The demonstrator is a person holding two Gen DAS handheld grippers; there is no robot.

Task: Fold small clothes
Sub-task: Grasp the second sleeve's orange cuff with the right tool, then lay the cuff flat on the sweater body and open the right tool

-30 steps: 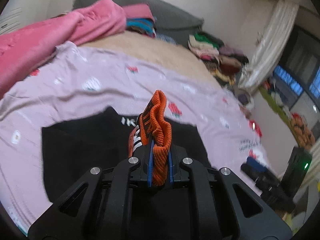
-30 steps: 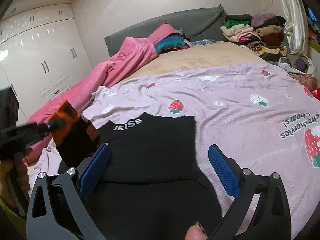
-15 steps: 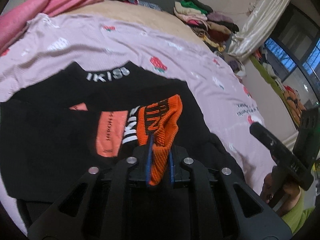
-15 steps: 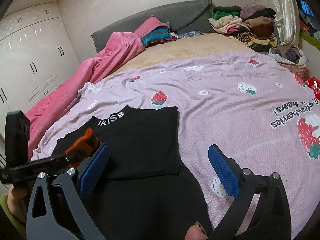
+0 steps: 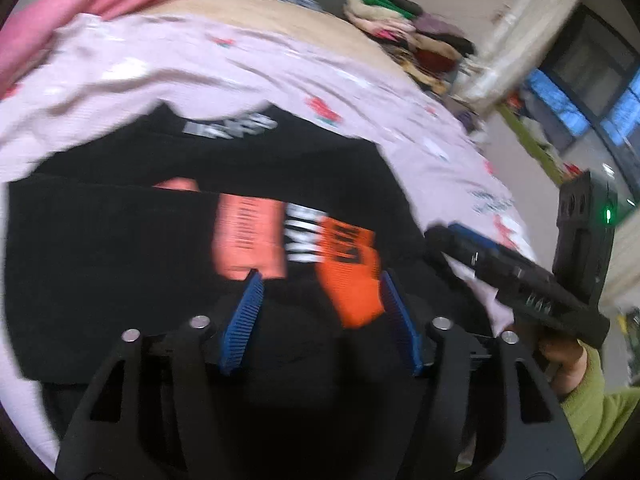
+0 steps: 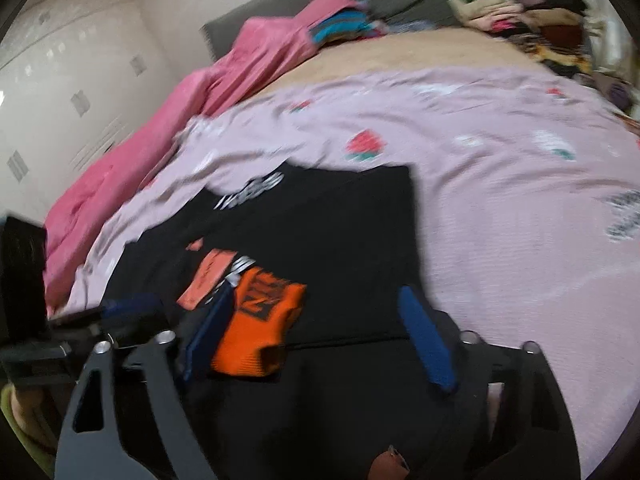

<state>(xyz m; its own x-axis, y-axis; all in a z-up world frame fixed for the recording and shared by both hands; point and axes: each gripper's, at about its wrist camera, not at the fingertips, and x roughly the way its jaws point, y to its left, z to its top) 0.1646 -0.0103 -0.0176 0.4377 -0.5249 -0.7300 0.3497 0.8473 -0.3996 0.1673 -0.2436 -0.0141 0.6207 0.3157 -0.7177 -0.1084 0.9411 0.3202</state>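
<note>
Black sweater (image 5: 120, 248) flat on bed's pink sheet (image 6: 500, 200), collar pointing away toward headboard, orange cuff (image 5: 352, 276) folded across the body. Left claw (image 5: 320, 312) wide open, cuff between fingers, ungripped. Right claw (image 6: 320, 328) open, empty.

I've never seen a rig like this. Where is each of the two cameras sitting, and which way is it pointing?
Left wrist: on the left gripper, looking along its open blue fingers at the orange cuff on the black sweater; the right gripper and a green-sleeved hand show at right.
Right wrist: on the right gripper, open, facing the headboard over the pink strawberry sheet; a fingertip shows below.
Both see cuff, sweater and sheet.
</note>
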